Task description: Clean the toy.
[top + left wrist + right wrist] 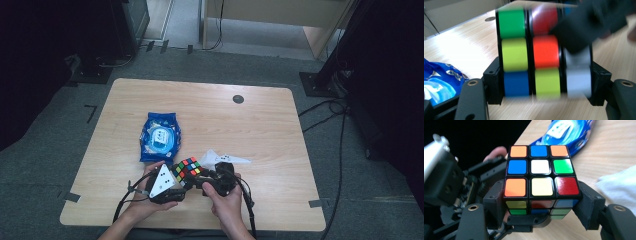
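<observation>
From above, the cube [187,169] sits at the table's [260,130] near edge between the left gripper [181,181] and right gripper [200,180]. In the left gripper view, its jaws clamp the cube [544,53]. In the right gripper view, its jaws flank the cube's [540,172] bottom layer; whether they press, I cannot tell.
</observation>
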Demonstrator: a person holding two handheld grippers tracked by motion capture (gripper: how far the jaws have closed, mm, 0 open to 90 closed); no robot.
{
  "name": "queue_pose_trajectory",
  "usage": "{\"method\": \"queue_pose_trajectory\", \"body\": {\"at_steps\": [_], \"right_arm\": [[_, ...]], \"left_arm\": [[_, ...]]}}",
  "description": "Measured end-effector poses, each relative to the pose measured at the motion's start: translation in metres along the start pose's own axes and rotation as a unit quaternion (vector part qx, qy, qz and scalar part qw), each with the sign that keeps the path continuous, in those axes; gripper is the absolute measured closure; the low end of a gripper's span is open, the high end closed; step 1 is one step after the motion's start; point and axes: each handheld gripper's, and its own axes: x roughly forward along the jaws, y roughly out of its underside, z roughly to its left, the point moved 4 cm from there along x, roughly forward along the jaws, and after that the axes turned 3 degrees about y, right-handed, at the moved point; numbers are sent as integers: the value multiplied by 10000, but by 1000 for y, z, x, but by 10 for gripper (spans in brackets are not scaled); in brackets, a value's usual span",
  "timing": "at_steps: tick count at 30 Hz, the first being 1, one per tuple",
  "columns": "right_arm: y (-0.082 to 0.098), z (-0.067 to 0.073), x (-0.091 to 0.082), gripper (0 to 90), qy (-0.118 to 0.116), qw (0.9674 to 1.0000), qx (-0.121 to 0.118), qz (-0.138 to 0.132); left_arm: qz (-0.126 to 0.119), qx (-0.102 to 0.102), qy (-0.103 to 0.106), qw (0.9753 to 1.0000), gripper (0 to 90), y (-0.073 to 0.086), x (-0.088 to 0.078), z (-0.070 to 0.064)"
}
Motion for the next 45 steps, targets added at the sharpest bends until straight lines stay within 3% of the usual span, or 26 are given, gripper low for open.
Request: {"method": "queue_pose_trajectory", "body": {"at_steps": [3, 9, 12, 18, 26, 33, 35, 38, 42, 45], "right_arm": [[-8, -6, -11, 344, 70, 9999, -69, -54], [-9, -10, -13, 343, -61, 9989, -210, 408], [-7, -7, -10, 342, -64, 9983, -313, 497], [-7, -4, -11, 342, -63, 9984, -342, 443], [-2, 1, -1, 343, 8, 9972, -391, 632], [0, 2, 1, 343, 55, 9966, -450, 694], [0, 1, 3, 343, 56, 9963, -488, 712], [-2, 0, 0, 335, -77, 9963, -513, 686], [-12, -5, -15, 345, -275, 9969, -595, 431], [-17, -17, -23, 353, 118, 9977, -642, 207]], "left_arm": [[167, 227, -144, 9995, 310, 8, 1, 2], [114, 296, -167, 9994, 296, 6, 0, 4], [121, 471, -263, 9985, 285, 6, 1, -1], [-14, 450, -325, 9985, 230, 1, 2, -6], [-114, 544, -294, 9980, 185, -3, 2, -12], [-69, 596, -72, 9982, 302, -2, 3, -16], [-57, 643, -95, 9979, 340, -2, 3, -17], [-95, 460, -125, 9988, 340, -4, 1, -13], [-38, 92, -301, 9995, 340, 0, -2, 3], [27, -129, -405, 9991, 340, 3, -4, 13]]}}
